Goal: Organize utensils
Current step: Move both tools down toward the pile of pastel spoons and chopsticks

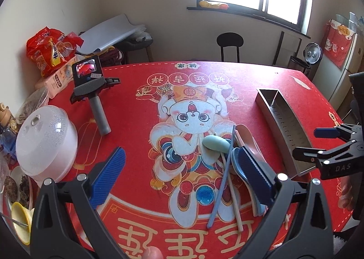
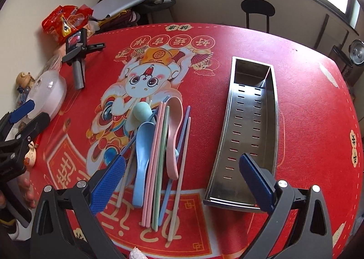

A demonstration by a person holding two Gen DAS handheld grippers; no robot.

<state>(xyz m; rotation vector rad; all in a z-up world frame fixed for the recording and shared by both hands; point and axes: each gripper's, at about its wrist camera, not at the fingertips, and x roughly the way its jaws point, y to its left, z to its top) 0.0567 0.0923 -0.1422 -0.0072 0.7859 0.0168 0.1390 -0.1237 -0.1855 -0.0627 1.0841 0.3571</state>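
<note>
A heap of pastel utensils lies mid-table: a blue spoon (image 2: 142, 152), a pink spoon (image 2: 174, 127), a green spoon (image 2: 142, 112), plus pink chopsticks (image 2: 152, 156), green chopsticks (image 2: 160, 168) and blue chopsticks (image 2: 179, 145). To their right stands an empty slotted metal tray (image 2: 248, 122) with one divider near its far end. My right gripper (image 2: 183, 181) is open, hovering over the near ends of the utensils and the tray's near corner. My left gripper (image 1: 184, 177) is open too, its right finger above the green spoon (image 1: 216, 143) side of the heap. Neither holds anything.
On the red printed mat, a white domed lid (image 1: 45, 143) and a spare handled gripper (image 1: 91, 86) lie at the left. Snack bags (image 1: 52, 52) and food dishes (image 1: 16, 186) crowd the left edge. A black stool (image 1: 229, 42) stands beyond the far edge.
</note>
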